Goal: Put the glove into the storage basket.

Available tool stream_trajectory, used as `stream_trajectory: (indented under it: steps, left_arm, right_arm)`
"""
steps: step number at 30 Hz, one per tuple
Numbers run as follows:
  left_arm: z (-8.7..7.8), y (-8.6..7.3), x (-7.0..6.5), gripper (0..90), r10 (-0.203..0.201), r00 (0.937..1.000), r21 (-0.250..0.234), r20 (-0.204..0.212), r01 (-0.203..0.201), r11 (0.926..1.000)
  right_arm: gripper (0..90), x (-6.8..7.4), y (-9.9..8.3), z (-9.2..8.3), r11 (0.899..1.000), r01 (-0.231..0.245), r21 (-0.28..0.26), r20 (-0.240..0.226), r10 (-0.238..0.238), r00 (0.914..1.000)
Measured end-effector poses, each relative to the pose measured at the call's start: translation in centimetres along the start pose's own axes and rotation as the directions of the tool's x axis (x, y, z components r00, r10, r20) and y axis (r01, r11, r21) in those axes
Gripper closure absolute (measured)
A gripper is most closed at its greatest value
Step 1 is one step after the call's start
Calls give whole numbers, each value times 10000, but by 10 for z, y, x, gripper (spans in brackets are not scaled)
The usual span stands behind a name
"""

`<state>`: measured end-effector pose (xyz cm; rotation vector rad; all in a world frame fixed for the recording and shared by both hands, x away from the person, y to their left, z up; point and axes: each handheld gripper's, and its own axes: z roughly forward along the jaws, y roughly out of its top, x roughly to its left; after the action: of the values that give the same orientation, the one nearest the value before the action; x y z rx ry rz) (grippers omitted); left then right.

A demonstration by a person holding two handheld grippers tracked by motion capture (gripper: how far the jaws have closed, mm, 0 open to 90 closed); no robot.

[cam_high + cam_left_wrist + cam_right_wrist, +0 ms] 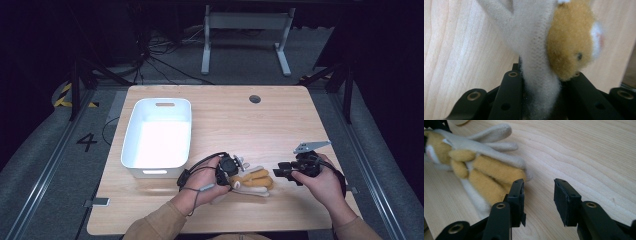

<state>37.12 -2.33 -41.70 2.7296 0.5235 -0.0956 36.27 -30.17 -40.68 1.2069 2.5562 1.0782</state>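
A tan and cream plush toy (252, 179) lies on the wooden table (235, 120) near its front edge, between the two hands. My left gripper (231, 168) is shut on a cream limb of the plush toy (537, 82), whose tan head (569, 42) sits just right of the jaws. My right gripper (281, 171) stands open just right of the toy, low over the table. In the right gripper view the tan body (486, 173) lies beside the left jaw, with bare wood between the jaws of the right gripper (539, 191).
A white plastic bin (159, 136) stands on the table's left half, just behind the left hand. A round grommet (255, 99) sits near the far edge. Beyond the table are a white desk frame (245, 35) and cables on the floor.
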Motion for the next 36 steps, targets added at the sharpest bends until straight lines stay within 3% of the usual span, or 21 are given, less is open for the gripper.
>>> stream_trajectory:
  steps: [5, 15, 21, 28, 36]
  left_arm:
    - [-12, -1, 0, 764, -293, 9993, -168, 237, 297, 9994]
    - [-37, -7, 8, 760, -940, 9954, -569, 189, 949, 9939]
    - [-56, -10, 12, 759, -1581, 9872, -859, 194, 1592, 9835]
    - [-72, -11, 14, 759, -1562, 9877, -995, 118, 1566, 9826]
    - [-89, -18, 22, 759, -2152, 9765, -1308, 69, 2143, 9680]
  right_arm:
    - [601, -2, 0, 0, 9999, -75, -81, 15, 76, 10000]
    - [593, -14, -1, 1, 9991, -417, 60, -29, 417, 9991]
    - [592, -19, 2, 4, 9989, -458, 114, -17, 458, 9989]
    - [585, -23, 7, 11, 9989, -428, 215, -144, 431, 9990]
    - [584, -25, 12, 16, 9991, -361, 225, -230, 366, 9991]
